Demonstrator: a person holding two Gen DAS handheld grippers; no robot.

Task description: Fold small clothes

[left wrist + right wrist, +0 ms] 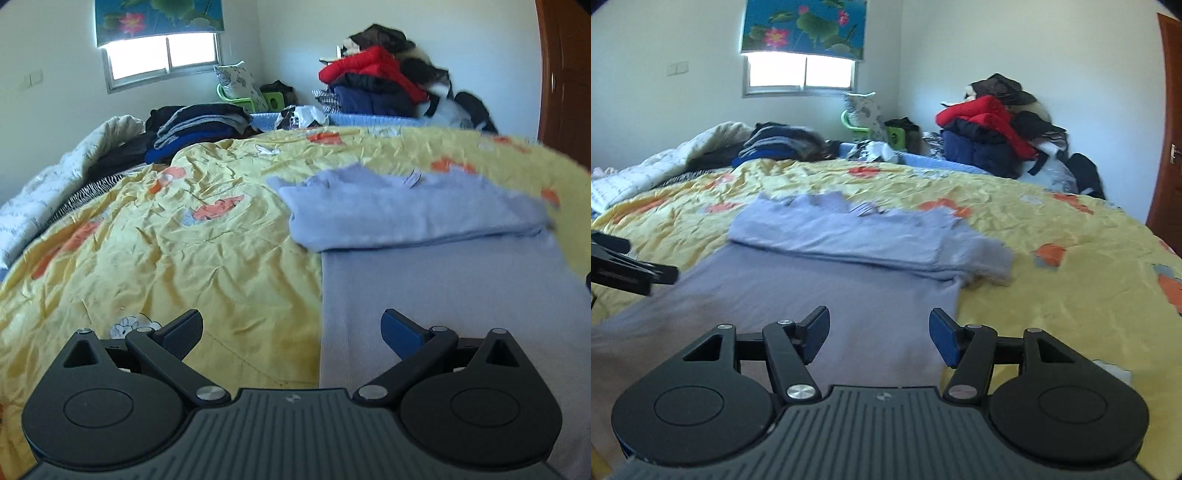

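A light blue garment (436,280) lies flat on the yellow flowered bedspread (184,251). Its far part is folded back over itself, with a small white label showing. In the right wrist view the garment (827,288) runs from the near edge to mid-bed. My left gripper (291,334) is open and empty, hovering over the garment's left edge. My right gripper (879,338) is open and empty above the garment's near right part. The left gripper's tip (639,275) shows at the left edge of the right wrist view.
A stack of folded dark clothes (199,125) lies at the bed's far left beside a white quilt (55,177). A heap of red and dark jackets (993,136) stands at the far right. A brown door (1167,147) is at the right.
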